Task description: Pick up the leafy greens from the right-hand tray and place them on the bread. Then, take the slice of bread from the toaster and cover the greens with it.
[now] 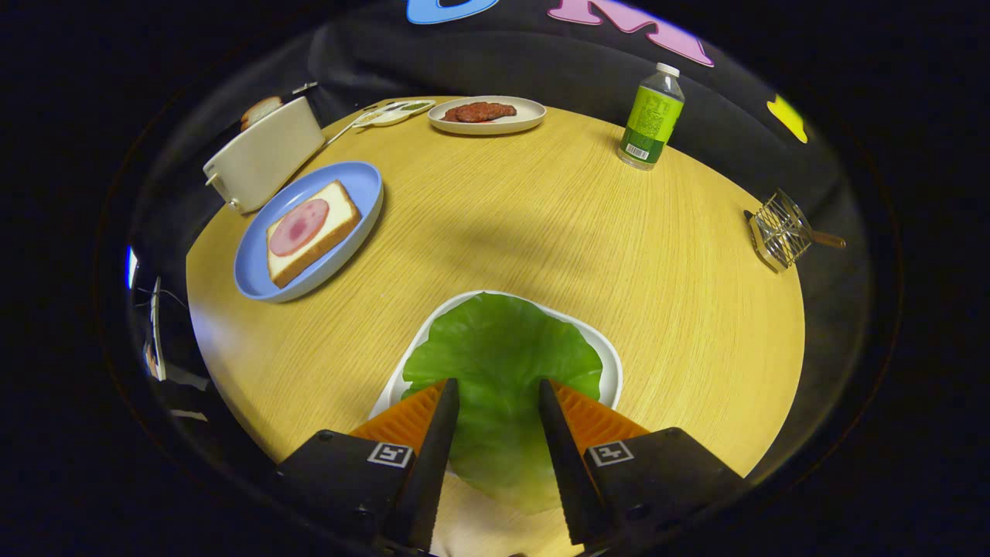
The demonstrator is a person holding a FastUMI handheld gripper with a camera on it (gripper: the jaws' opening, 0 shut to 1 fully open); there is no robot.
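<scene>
Tool (499, 394) poised over the leafy greens (503, 363), fingers spread with a clear gap, gripping nothing; leaf visible between them and running on beyond the tips toward 12 o'clock. Cannot tell whether the fingertips touch the leaf or hang just above it.

Greens lying flat on the white tray (611, 363), near edge of the desk (541, 232) at 6 o'clock. Bread with a pink slice of meat on the blue plate (255, 278) at 10 o'clock from the tool, well apart. Toaster (263, 162) just beyond that plate, second slice of bread (259, 111) poking out of its top. Plate of red meat (487, 114) at 12 o'clock, green bottle (651, 116) at 1 o'clock, wire rack (781, 230) at 2 o'clock off the desk's edge.

Likely trouble:
- Flat, thin leaf: closing from above may pinch only air or slide the leaf across the tray instead of lifting it.
- Fingers pressed too hard downward could catch the tray rim and drag or tip the tray off the near edge.
- Weak pinch on a floppy leaf: probable droop or drop on the long carry toward 10 o'clock.
- Off-centre release could leave the greens hanging over the plate, not on the bread.
- Later reach for the toaster slice passes close over the plate; risk of knocking the greens askew.
</scene>
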